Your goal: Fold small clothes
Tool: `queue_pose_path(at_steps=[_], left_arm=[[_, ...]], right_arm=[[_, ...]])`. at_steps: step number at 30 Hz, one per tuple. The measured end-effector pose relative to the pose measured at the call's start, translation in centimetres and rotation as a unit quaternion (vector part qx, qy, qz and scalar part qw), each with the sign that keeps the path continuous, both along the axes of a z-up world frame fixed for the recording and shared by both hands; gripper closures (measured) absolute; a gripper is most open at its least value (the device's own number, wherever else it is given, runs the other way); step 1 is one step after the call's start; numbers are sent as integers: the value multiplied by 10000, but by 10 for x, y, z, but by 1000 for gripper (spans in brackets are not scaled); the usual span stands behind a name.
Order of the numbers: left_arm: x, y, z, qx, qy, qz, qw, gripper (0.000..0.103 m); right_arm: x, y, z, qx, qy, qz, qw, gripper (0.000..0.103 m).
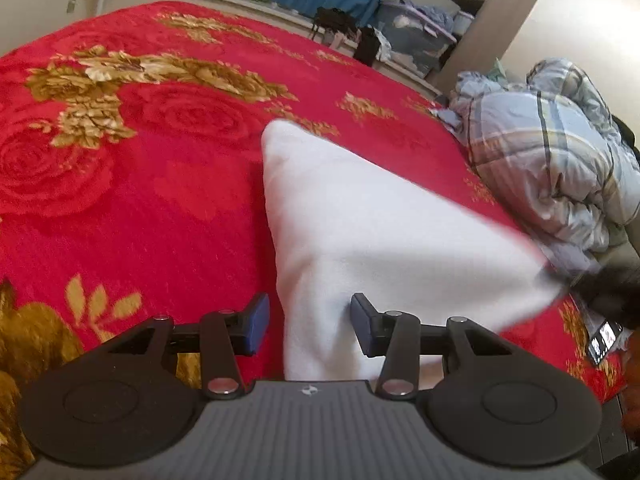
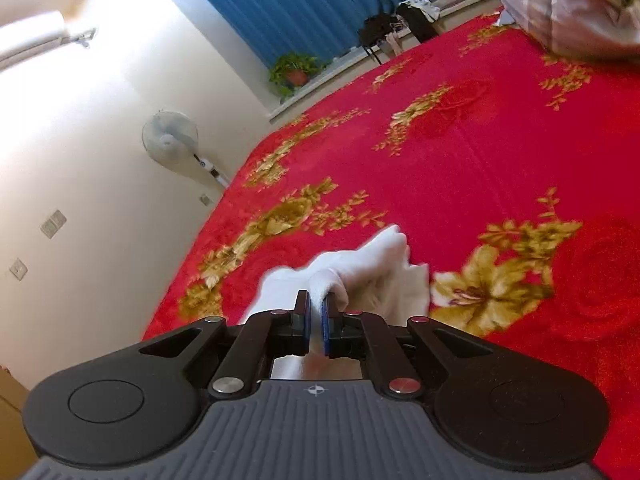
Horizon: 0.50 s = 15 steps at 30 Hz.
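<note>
A small white cloth (image 1: 360,232) lies on the red flowered bedspread (image 1: 140,200), one side lifted and stretched to the right. My left gripper (image 1: 308,324) is open, its jaws on either side of the cloth's near edge, not closed on it. My right gripper (image 2: 316,320) is shut on a bunched corner of the white cloth (image 2: 360,272) and holds it above the bedspread (image 2: 480,160). In the left wrist view the right gripper (image 1: 608,292) shows as a dark blur at the cloth's right corner.
A rumpled plaid quilt (image 1: 560,152) is heaped at the bed's right side. A phone (image 1: 604,340) lies near the right edge. Storage boxes (image 1: 416,28), a potted plant (image 2: 296,72) and a standing fan (image 2: 170,140) stand beyond the bed.
</note>
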<state>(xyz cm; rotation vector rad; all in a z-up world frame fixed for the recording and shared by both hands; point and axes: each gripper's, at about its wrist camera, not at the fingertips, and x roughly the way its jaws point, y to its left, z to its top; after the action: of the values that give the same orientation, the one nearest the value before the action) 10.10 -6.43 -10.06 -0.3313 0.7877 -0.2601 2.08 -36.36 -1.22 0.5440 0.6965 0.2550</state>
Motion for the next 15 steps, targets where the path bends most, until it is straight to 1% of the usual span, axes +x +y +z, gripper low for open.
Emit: queue_pose_path(at_steps=[1,2,3,4,5,6,7,8,9,10,11,12,13,14,15], left_arm=[[1,0,-4,-3,97,-85,9999,51],[3,-1,-11,60,266,-186,9995,53],[5,-3,-19,222,491,-294,9981,56],[7,-4,-27,397,736,-439,9955,71],[6,-4,-31,459,835,-544,9940,73],[4,-2,-31,507,758,-666,9936,75],[2,-2,-29,578,737,-809,9923,79],[2,-1,-27,650,794,-928,9904,79],[4,0,-24,698,888,-1038,9882,79],[5,0,-21,744,948,-1131,9862,79],[6,0,-17,824,988,-1269,9835,79],[10,0,-11,852,965,-1389,9819,78],[14,2,-5,788,915,-1392,9829,74],[21,6,3,637,832,-1313,9858,61],[31,12,11,394,738,-1131,9901,50]], right_arm=[[6,0,-15,-214,477,-20,9986,97],[13,2,-34,-459,1063,6,9933,96],[19,4,-51,-758,1540,-25,9852,96],[21,5,-58,-990,1684,-144,9806,96],[22,6,-58,-1175,1588,-281,9799,93],[23,6,-53,-1242,1403,-349,9817,93],[23,5,-46,-1205,1147,-416,9852,93],[24,3,-39,-1036,909,-494,9892,85],[26,2,-36,-861,789,-520,9918,78],[29,3,-35,-684,717,-503,9938,63],[35,7,-36,-552,680,-431,9952,56],[41,11,-38,-533,690,-363,9955,56],[46,18,-41,-589,742,-305,9950,57],[52,24,-45,-699,850,-256,9936,56],[57,27,-50,-790,971,-242,9918,56]])
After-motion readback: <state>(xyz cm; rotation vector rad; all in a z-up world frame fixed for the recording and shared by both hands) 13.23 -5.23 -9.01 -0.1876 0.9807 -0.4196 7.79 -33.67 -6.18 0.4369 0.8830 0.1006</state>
